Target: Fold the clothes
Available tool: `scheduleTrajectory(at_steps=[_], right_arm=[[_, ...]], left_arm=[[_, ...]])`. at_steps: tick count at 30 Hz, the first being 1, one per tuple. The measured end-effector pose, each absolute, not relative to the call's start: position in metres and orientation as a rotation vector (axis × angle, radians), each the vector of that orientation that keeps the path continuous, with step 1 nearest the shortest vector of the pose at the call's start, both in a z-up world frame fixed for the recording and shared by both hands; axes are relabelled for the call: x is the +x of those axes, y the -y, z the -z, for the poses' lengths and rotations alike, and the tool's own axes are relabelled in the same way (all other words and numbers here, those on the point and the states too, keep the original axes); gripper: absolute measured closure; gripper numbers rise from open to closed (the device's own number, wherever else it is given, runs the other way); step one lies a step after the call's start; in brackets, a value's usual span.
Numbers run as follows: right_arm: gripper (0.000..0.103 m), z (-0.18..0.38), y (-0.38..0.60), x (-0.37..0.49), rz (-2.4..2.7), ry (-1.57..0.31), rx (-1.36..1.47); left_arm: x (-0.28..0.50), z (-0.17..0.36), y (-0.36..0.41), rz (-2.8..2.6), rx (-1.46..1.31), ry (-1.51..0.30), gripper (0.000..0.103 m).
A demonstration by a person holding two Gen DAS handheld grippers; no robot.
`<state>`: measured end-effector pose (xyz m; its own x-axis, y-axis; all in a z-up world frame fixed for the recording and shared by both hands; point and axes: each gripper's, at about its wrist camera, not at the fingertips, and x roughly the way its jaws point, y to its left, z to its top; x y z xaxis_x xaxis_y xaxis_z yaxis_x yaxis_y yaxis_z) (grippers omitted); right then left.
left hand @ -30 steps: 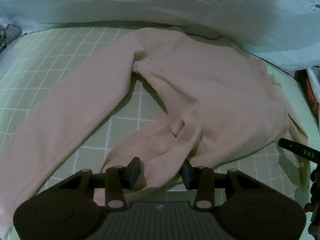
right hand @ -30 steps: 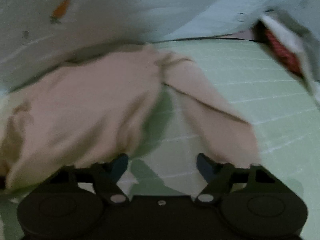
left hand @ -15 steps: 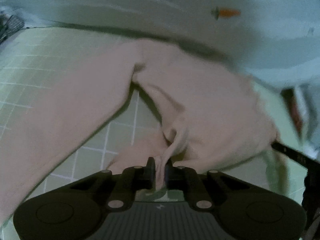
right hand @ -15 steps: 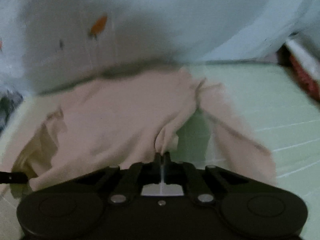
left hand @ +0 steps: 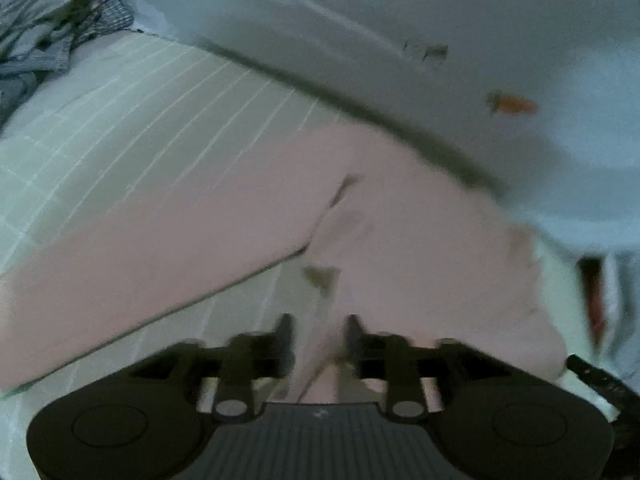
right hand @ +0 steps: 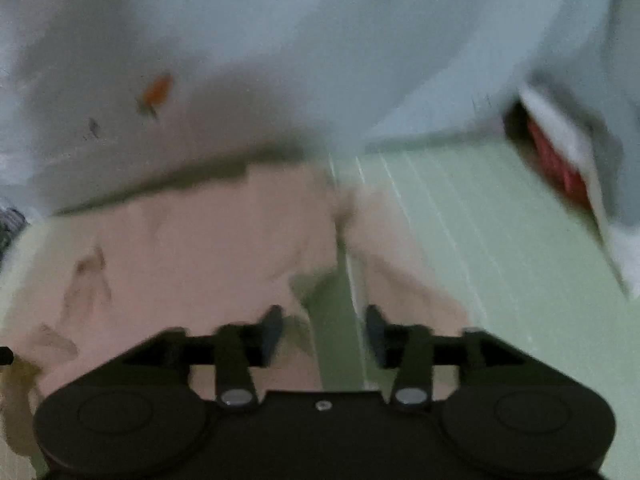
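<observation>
Right of blurred pink garment, green sheet seemingly lies bare.

Both cams sit right behind their own claw, angled down and close over the bed. The left cam looks across the pink top toward the duvet; the right cam sees the same top from the other side. Both catch the green grid sheet and the carrot print, all pretty blurry.
</observation>
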<state>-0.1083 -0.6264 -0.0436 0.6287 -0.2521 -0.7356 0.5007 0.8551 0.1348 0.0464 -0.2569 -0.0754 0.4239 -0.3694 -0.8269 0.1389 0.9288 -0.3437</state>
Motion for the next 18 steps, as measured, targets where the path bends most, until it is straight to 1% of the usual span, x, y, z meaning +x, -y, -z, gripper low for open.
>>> scheduleTrajectory(at_steps=[1,2,3,7,10,11,12,13,14,15,16,18], right_arm=[[0.045,0.052,0.625,-0.114,0.446,-0.804,0.36],[0.038,0.061,0.622,-0.12,0.453,-0.829,0.368],[0.037,0.067,0.62,-0.124,0.459,-0.853,0.368],[0.037,0.084,0.614,-0.134,0.458,-0.912,0.372],[0.041,0.089,0.613,-0.136,0.447,-0.913,0.378],[0.049,0.089,0.612,-0.136,0.43,-0.916,0.369],[0.062,0.089,0.61,-0.135,0.407,-0.917,0.359],[0.068,0.088,0.607,-0.135,0.386,-0.922,0.338],[0.078,0.088,0.602,-0.134,0.369,-0.933,0.305],[0.085,0.088,0.596,-0.134,0.35,-0.943,0.273],[0.099,0.088,0.591,-0.135,0.335,-0.951,0.251],[0.099,0.087,0.582,-0.142,0.33,-0.962,0.233]], left_arm=[[0.045,0.08,0.257,0.318,-0.223,-1.11,0.047],[0.044,0.084,0.256,0.314,-0.208,-1.131,0.047],[0.043,0.089,0.256,0.31,-0.194,-1.151,0.047],[0.039,0.102,0.26,0.298,-0.101,-1.196,0.047],[0.036,0.106,0.263,0.318,-0.081,-1.204,0.049],[0.035,0.107,0.265,0.324,-0.076,-1.205,0.05],[0.034,0.108,0.266,0.33,-0.072,-1.206,0.058],[0.033,0.109,0.268,0.337,-0.062,-1.206,0.072],[0.03,0.11,0.271,0.342,-0.053,-1.209,0.081],[0.026,0.11,0.272,0.339,-0.038,-1.204,0.095],[0.023,0.111,0.273,0.335,-0.022,-1.195,0.099],[0.016,0.111,0.273,0.344,0.001,-1.186,0.1]])
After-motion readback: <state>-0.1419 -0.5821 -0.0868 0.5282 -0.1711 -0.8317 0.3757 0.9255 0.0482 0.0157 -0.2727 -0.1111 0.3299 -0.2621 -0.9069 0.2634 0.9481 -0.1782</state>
